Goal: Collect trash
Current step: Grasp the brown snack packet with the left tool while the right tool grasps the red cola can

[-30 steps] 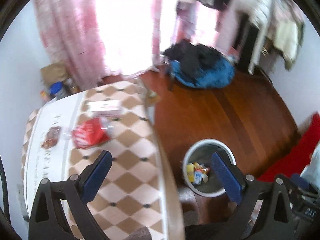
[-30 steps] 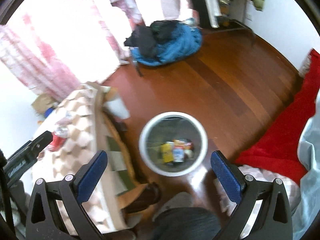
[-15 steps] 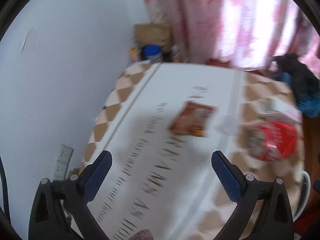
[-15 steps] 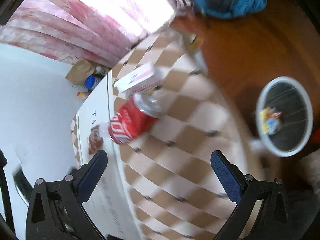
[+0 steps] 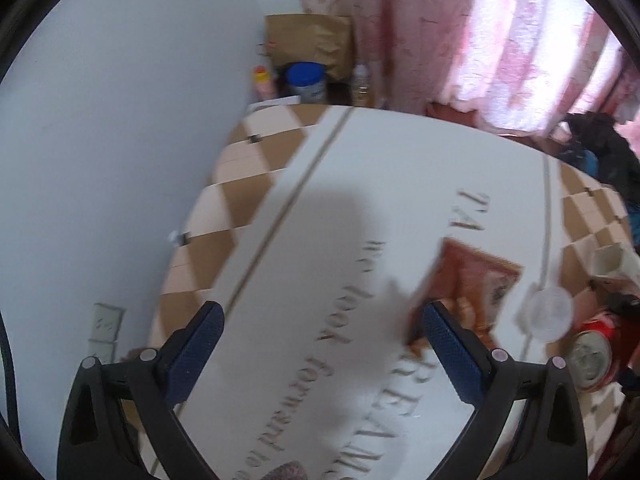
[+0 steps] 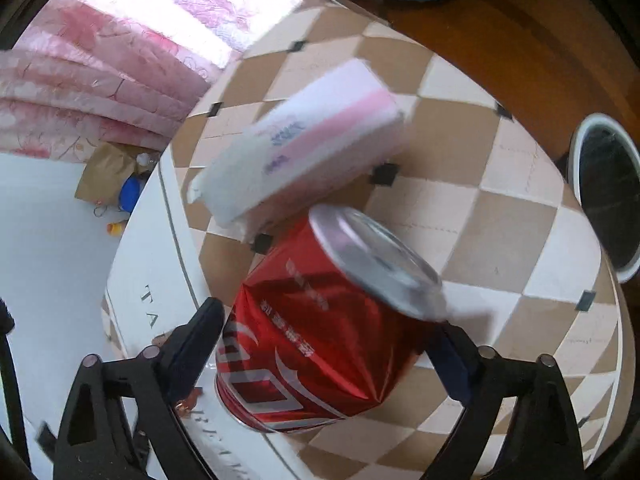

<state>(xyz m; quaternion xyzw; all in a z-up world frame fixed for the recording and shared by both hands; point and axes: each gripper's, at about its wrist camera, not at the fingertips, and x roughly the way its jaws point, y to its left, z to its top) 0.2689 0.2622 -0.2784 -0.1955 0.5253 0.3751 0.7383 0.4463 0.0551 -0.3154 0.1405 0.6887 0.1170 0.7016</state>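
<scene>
Your right gripper (image 6: 324, 346) is spread wide around the crushed red can (image 6: 320, 344), which lies on its side on the checkered part of the table (image 6: 520, 216), silver top tilted toward the far edge; whether the fingers touch it cannot be told. Just beyond the can lies a white and pink tissue pack (image 6: 304, 148), with the white-rimmed bin (image 6: 576, 160) on the floor past the table's right edge. Your left gripper (image 5: 320, 344) hangs wide open and empty over the white lettered strip, its right finger (image 5: 452, 352) overlapping the brown snack wrapper (image 5: 480, 288), with a small white round lid (image 5: 550, 314) beside it.
</scene>
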